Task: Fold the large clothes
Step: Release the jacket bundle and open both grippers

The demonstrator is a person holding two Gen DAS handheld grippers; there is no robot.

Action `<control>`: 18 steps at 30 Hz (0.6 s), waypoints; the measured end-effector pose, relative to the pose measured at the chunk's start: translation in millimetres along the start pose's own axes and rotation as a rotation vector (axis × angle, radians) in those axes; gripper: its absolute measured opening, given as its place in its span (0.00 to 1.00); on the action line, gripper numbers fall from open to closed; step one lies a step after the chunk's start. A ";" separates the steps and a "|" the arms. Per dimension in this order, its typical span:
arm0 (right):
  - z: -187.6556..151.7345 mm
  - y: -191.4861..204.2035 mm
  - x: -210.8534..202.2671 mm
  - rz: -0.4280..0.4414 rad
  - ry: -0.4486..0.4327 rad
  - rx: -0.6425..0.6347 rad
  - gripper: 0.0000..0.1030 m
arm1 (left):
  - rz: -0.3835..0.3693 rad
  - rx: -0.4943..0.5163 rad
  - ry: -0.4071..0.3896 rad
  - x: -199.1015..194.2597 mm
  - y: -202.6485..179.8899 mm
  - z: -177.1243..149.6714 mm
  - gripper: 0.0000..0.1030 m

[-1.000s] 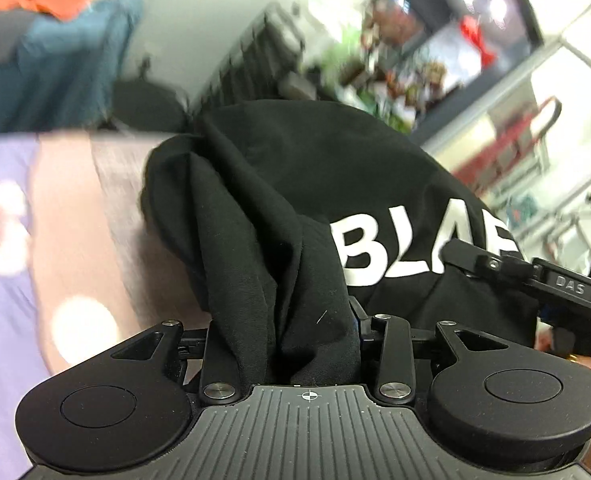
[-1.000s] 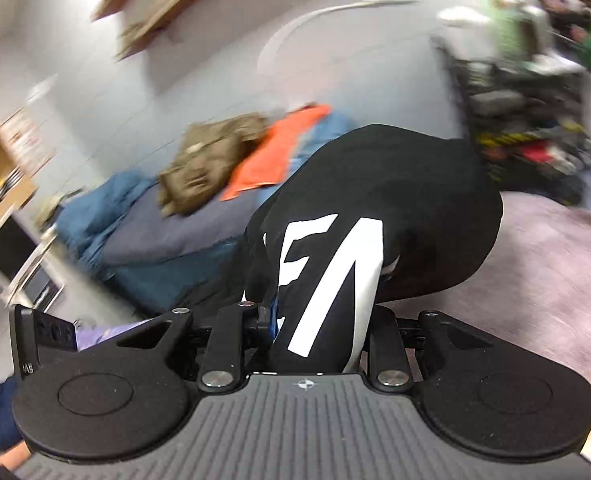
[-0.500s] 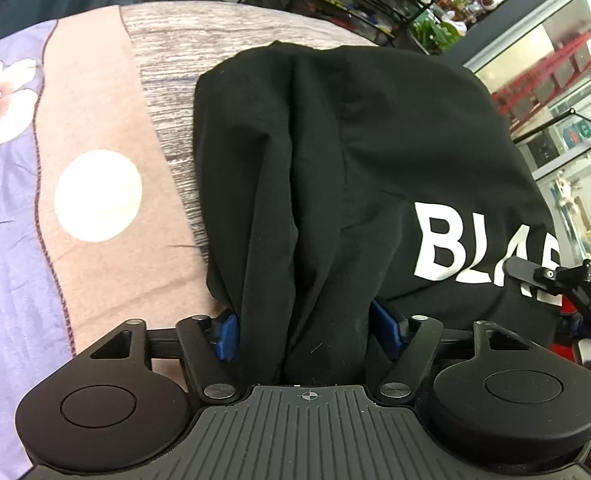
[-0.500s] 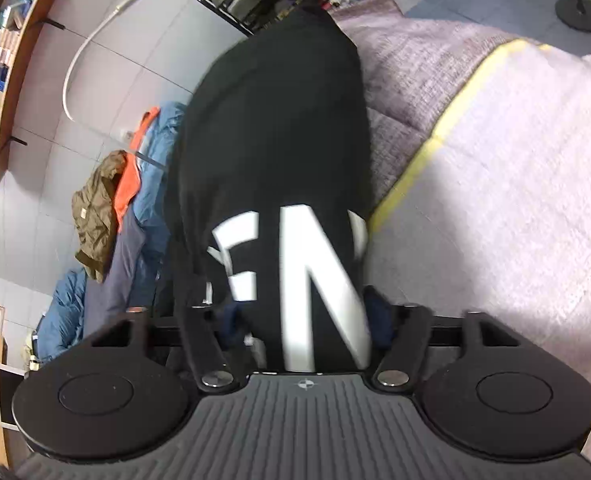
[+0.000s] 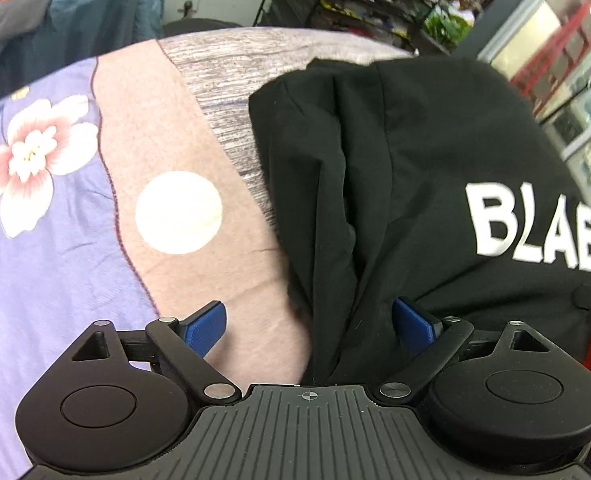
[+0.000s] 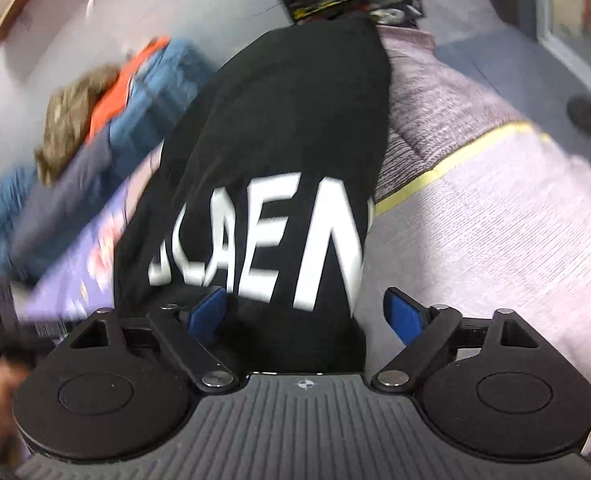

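Note:
A black garment with white block letters (image 5: 415,184) lies bunched on a bed cover (image 5: 143,264). My left gripper (image 5: 309,326) is open, its blue pads (image 5: 205,328) spread wide; a fold of the black cloth still lies between them, near the right pad. In the right wrist view the same garment (image 6: 279,152) stretches away from me. My right gripper (image 6: 307,316) is open too, with the cloth's near edge lying loose between the blue pads (image 6: 401,316).
The bed cover has purple floral, pink and grey striped parts (image 5: 35,148), and a yellow stripe (image 6: 455,164) on the right. A pile of blue, orange and olive clothes (image 6: 107,112) lies beyond the bed. Black wire shelves (image 5: 355,0) stand behind. A floor stand (image 6: 589,112) is at right.
Both grippers were shut on the black garment while it hung in the air. They lowered it onto the bed and opened; the cloth now lies loose between the pads.

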State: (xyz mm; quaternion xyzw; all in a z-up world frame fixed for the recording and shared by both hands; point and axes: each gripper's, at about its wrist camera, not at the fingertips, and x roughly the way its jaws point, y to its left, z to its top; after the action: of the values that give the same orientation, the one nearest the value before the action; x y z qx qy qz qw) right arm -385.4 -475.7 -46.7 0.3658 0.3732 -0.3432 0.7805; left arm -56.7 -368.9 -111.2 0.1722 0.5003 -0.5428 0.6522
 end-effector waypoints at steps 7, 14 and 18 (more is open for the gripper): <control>-24.1 1.0 -3.8 -0.023 0.036 -0.041 0.91 | 0.042 0.086 0.035 12.5 -4.3 -5.0 1.00; -19.7 20.7 -17.6 -0.105 0.026 -0.094 0.92 | 0.160 0.128 0.013 -30.8 -28.5 4.7 1.00; -13.2 50.0 -44.4 -0.105 0.019 -0.158 0.92 | 0.191 0.175 0.043 -64.0 -54.7 5.5 1.00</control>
State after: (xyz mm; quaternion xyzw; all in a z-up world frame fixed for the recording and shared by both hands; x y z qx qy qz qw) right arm -370.9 -428.3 0.0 0.2863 0.4252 -0.3496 0.7842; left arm -96.5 -358.0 -37.5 0.2868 0.4465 -0.5160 0.6724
